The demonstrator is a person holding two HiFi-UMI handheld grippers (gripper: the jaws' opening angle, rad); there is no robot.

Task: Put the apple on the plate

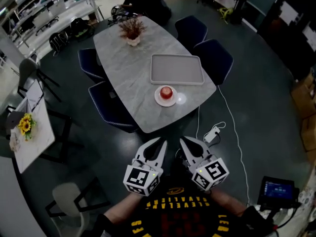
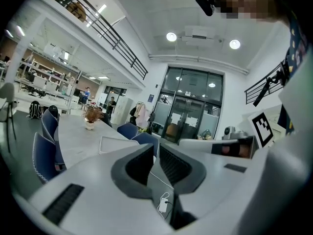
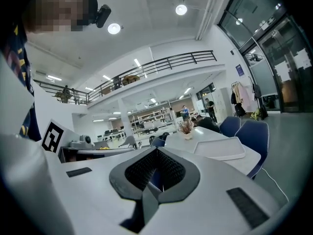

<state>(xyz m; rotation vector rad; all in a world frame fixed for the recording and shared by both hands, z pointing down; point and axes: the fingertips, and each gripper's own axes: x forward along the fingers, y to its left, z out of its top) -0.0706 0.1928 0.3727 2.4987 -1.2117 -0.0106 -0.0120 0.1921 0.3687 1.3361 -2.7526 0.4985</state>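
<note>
**Apple Already on Plate, Both Grippers Held Low and Clear**

Both hands were held side by side at the bottom centre of the head view. The left gripper point(image 1: 157, 147) and right gripper point(image 1: 190, 144) pointed up-frame toward the grey marble oval table point(image 1: 123, 68).

Only the head view showed the red apple point(image 1: 166, 92). It sat on the small white round plate point(image 1: 158, 100) at the table's near end, just below the grey rectangular tray point(image 1: 177, 69).

The left gripper view showed its jaws slightly apart and empty, with a white power strip point(image 2: 164, 203) seen through the gap. The right gripper view showed its tips together on nothing.

The yellow shirt lettering appeared upside down and unreadable.
</note>
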